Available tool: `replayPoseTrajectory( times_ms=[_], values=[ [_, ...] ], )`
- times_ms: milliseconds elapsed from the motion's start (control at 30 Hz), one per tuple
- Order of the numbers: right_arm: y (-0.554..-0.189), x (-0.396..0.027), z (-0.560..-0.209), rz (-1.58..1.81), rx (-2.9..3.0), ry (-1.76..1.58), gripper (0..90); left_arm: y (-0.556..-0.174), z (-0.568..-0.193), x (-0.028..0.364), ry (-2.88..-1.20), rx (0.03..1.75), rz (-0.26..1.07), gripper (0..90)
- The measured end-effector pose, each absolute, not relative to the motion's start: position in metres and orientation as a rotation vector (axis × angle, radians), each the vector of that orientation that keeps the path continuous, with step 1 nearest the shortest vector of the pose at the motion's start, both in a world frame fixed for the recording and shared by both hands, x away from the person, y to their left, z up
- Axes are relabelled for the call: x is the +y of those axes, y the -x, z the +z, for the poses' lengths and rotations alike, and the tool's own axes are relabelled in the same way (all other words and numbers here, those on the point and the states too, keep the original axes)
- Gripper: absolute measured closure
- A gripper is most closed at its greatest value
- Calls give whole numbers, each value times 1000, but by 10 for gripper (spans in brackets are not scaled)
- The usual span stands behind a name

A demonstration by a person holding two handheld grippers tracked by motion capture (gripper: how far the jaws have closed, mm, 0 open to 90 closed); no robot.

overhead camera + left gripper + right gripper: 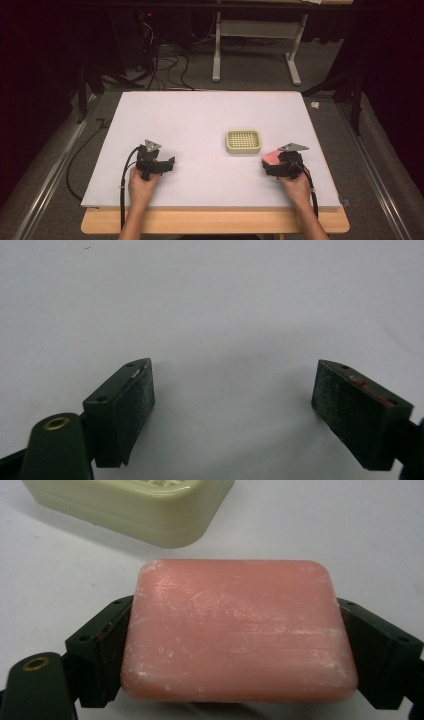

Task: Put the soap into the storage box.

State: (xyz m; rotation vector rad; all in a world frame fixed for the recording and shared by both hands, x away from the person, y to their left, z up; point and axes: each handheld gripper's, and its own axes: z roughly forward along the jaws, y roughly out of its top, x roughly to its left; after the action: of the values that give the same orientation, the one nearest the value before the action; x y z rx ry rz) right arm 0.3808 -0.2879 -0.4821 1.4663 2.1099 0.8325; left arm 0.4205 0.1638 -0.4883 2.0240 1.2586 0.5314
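Two grippers rest on the white table (pixel 200 115) in the high view: the left gripper (pixel 170 164) apart from the soap dish (pixel 243 141), the right gripper (pixel 266 165) just beside it. Left gripper view: jaws spread over bare table. Right gripper view: jaws pinch the pink soap bar (pixel 237 630) near the dish.

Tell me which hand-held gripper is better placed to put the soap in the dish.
Right. The right hand-held gripper already clamps the pink soap and sits beside the soap dish. The left hand-held gripper is open, holding nothing, and farther from the dish.
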Motion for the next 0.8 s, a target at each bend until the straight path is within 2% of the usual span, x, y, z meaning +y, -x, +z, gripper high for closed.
replayPoseTrajectory(
  times_ms=[800],
  values=[
    [-380,-296,-477,931,2077,-1548,136,-421,-488,164,-2022,1259,529,177]
  ],
)
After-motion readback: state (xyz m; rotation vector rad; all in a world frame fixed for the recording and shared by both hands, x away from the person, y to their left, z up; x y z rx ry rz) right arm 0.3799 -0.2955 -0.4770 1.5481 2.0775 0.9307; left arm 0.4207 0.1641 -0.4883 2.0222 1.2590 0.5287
